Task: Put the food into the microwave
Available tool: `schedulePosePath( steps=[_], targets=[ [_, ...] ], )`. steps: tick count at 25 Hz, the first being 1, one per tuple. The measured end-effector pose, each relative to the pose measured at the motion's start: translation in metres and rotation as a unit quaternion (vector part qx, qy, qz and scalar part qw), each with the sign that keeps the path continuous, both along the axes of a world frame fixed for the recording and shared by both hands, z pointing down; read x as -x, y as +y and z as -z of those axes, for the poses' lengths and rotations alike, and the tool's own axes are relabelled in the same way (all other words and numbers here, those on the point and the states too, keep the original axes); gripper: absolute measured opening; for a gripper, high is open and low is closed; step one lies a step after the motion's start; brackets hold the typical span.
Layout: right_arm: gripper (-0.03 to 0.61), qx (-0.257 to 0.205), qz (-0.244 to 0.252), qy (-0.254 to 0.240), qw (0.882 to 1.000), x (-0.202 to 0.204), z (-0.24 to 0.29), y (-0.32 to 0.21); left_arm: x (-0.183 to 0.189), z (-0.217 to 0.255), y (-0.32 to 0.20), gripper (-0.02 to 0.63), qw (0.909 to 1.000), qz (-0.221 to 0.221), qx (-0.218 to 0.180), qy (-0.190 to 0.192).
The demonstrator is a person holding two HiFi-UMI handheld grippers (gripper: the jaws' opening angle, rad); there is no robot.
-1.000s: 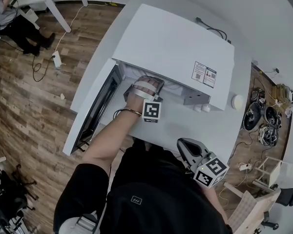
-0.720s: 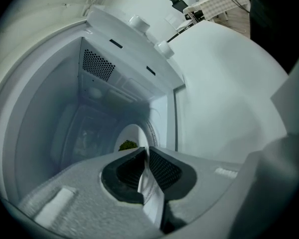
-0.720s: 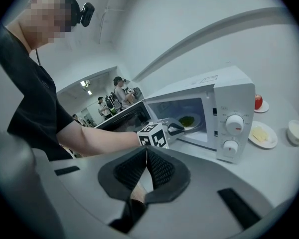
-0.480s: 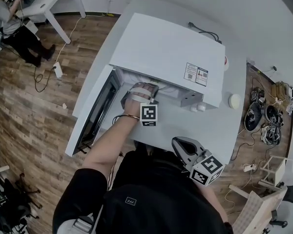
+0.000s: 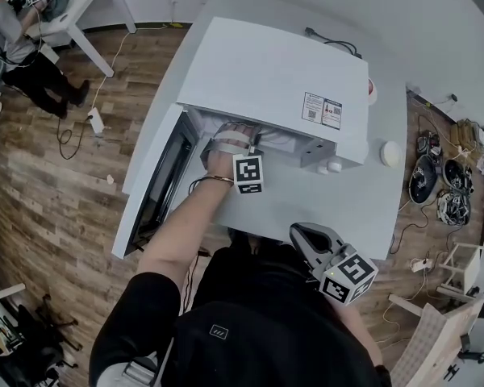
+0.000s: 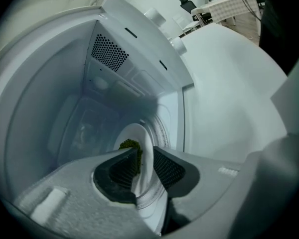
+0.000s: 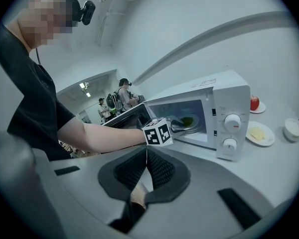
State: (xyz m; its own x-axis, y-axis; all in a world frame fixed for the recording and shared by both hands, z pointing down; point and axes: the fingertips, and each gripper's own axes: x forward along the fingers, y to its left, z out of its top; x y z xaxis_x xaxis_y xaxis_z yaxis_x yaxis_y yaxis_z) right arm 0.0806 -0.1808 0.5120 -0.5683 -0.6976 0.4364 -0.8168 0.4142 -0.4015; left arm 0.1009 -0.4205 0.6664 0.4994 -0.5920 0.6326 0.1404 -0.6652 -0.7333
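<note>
While inside microwave [image 5: 274, 79] — plate [image 6: 138, 133] between just-opening jaws of left claw [image 6: 143, 153]

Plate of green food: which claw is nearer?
Left. The left claw is inside the microwave; its jaws have just been opening, with the plate between them. The right claw is outside, by the person's body.

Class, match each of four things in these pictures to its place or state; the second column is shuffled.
1 greens plate
2 apple
3 microwave door
4 right gripper

A swung open
B shut, nothing held
C inside the microwave
D on a saucer beside the microwave

Pairs: 1-C, 2-D, 3-A, 4-B
</note>
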Motion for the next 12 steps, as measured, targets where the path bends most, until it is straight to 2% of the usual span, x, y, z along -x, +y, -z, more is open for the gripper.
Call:
schedulePosePath(
  steps=[3, 5, 8, 12],
  targets=[
    [0.014, -0.005, 0.005, 0.001, 1.000, 0.001, 0.000, 0.001, 0.003, 0.006, -0.001, 0.119, 0.9995, 0.015, 0.020, 0.019],
    [0.014, -0.008, 0.006, 0.001, 1.000, -0.001, 0.001, 0.003, 0.005, 0.013, -0.001, 0.161, 0.9957, 0.043, 0.056, 0.060],
    [0.014, -0.018, 0.015, 0.002, 1.000, -0.001, 0.007, 0.004, 0.017, 0.029, 0.000, 0.163, 0.9800, 0.103, 0.103, 0.135],
    [0.014, -0.033, 0.037, 0.002, 0.999, 0.003, 0.015, 0.012, 0.030, 0.051, 0.028, 0.161, 0.9619, 0.137, 0.128, 0.199]
  ],
)
